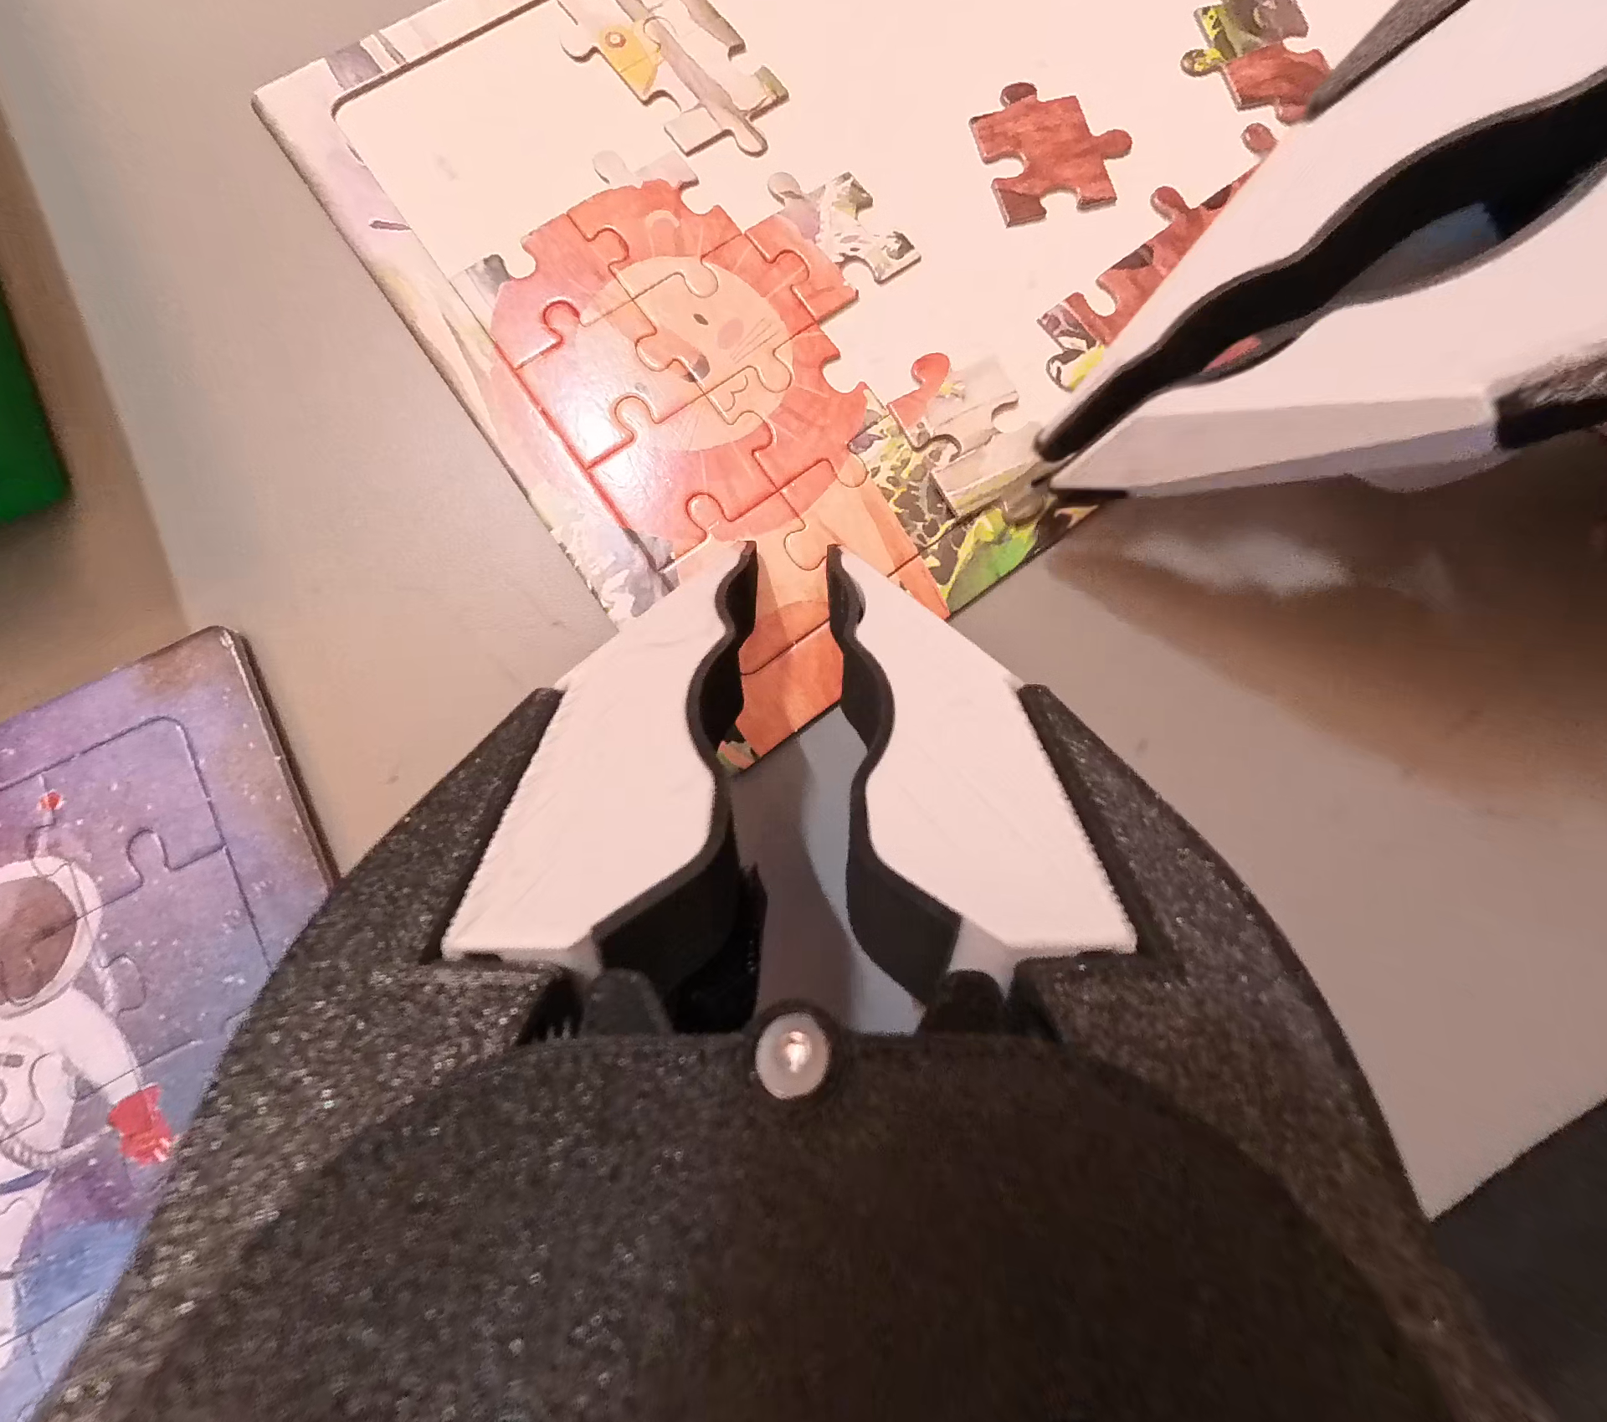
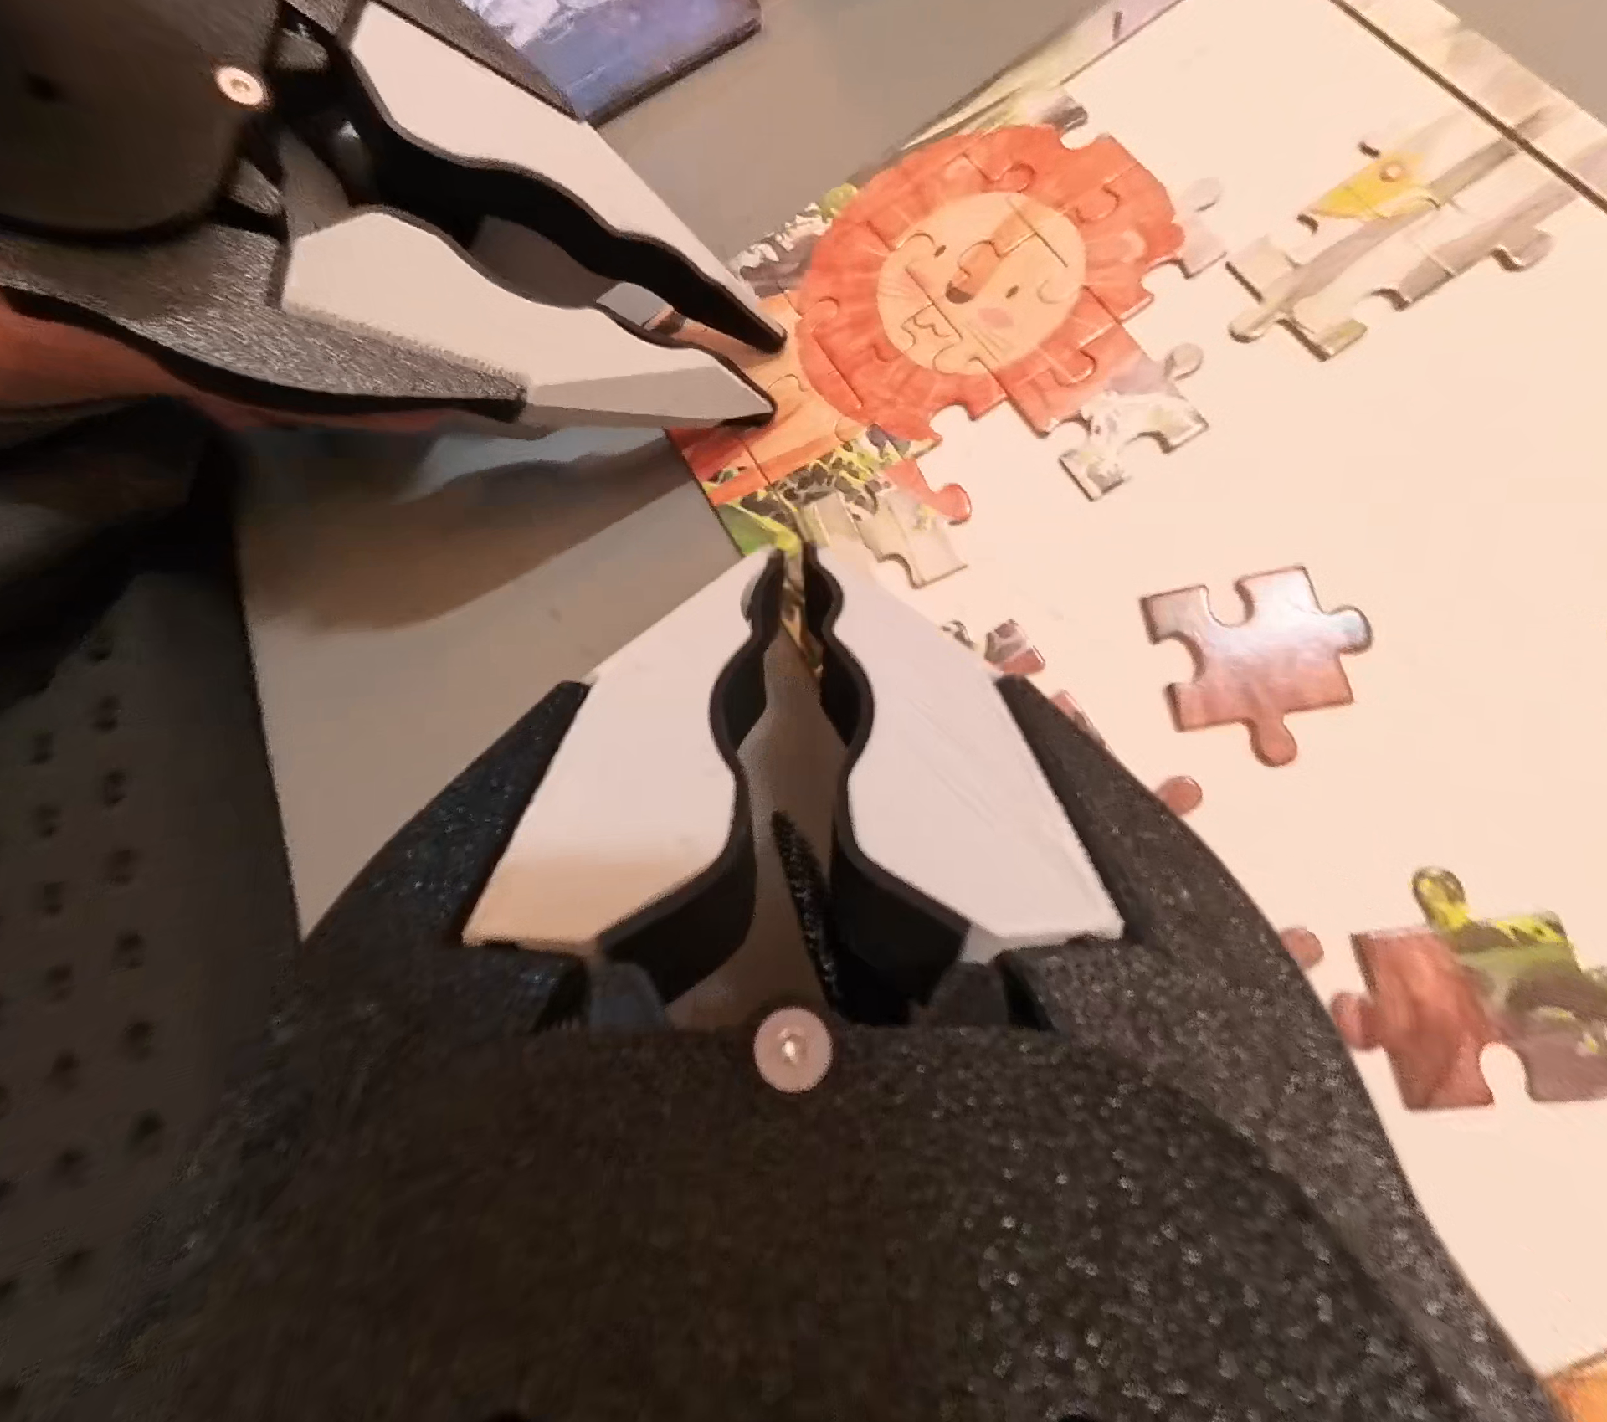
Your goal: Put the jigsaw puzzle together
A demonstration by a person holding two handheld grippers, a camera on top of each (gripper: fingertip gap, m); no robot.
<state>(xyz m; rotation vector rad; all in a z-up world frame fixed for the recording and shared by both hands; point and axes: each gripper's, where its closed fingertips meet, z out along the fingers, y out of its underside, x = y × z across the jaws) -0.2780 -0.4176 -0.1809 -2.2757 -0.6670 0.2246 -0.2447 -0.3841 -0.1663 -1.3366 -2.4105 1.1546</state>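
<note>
The puzzle tray (image 1: 870, 102), its lion (image 1: 696, 354) assembled, lies just ahead of both grippers. The left gripper (image 1: 790, 554) is narrowly parted over its near edge; the right gripper (image 2: 787, 558) seems nearly closed, perhaps pinching a piece. Only the left view shows the astronaut puzzle (image 1: 113, 902).

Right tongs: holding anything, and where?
The right tongs are nearly shut at the near edge of the puzzle board, beside a grey piece. Whether they pinch it cannot be told.
</note>
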